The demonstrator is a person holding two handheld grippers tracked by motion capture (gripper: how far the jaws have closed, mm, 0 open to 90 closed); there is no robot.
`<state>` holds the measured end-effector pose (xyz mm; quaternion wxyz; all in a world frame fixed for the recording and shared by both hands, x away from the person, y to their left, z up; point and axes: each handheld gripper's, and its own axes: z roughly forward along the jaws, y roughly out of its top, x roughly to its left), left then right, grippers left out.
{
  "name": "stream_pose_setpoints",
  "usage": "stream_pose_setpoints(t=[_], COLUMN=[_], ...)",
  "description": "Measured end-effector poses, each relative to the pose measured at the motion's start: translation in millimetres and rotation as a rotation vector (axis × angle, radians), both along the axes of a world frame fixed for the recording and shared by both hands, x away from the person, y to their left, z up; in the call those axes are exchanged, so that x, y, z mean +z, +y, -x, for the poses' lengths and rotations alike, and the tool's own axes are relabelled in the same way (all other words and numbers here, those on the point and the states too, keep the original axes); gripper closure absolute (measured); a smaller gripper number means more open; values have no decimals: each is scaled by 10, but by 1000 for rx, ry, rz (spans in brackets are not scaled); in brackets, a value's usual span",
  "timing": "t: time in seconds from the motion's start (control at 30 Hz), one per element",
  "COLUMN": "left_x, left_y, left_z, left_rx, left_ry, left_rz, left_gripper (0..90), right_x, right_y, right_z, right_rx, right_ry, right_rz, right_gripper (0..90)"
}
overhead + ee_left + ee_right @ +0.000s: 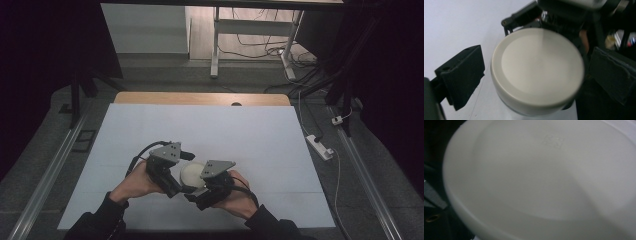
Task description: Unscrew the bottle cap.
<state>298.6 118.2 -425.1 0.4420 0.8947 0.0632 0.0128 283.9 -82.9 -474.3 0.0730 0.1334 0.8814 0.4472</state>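
Note:
A round white jar [191, 174] with an off-white lid [536, 65] sits at the near middle of the table, between my two grippers. My left gripper [181, 172] reaches in from the left. It is open: its two black jaws stand on either side of the lid [536, 75], with a gap on each side. My right gripper [198, 184] comes in from the right and grips the jar. The jar's white surface [536, 177] lies very close in the right gripper view, with one dark finger [434, 225] against its lower left edge.
A white sheet [200, 130] covers the table, with a wooden edge [200, 98] at the far side. A power strip [320, 146] and cables lie on the floor to the right, and a desk frame [215, 45] stands beyond.

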Motion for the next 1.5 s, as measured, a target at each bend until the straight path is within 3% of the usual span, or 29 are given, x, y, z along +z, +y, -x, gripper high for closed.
stream_pose_setpoints(t=[0.13, 0.27, 0.47, 0.73, 0.87, 1.07, 1.23, 1.5], left_x=[-43, -41, -63, -119, -136, -133, -109, -47], left_y=[-43, -58, -111, -249, -280, -283, -206, -133], left_z=[27, 46, 33, 25, 2, -9, -52, -46], left_rx=[-60, -57, 24, 177, 231, 248, 245, 266], left_ry=[-18, -31, -48, -63, -33, -12, 47, 35], left_rz=[-25, -32, -36, -54, -51, -40, 31, 58], left_gripper=[46, 78, 82, 83, 83, 85, 86, 86], right_x=[10, 4, -3, -46, -69, -70, -70, -89], right_y=[38, 41, 28, 10, 1, -12, -24, -45], right_z=[57, 61, 20, -50, -82, -97, -100, -127], right_rx=[44, 54, -3, -128, -164, -169, -163, -179], right_ry=[-4, -11, -18, -8, -4, -1, -6, 1], right_rz=[12, 18, 38, 67, 73, 65, 55, 47], right_gripper=[65, 65, 65, 65, 65, 66, 65, 65])
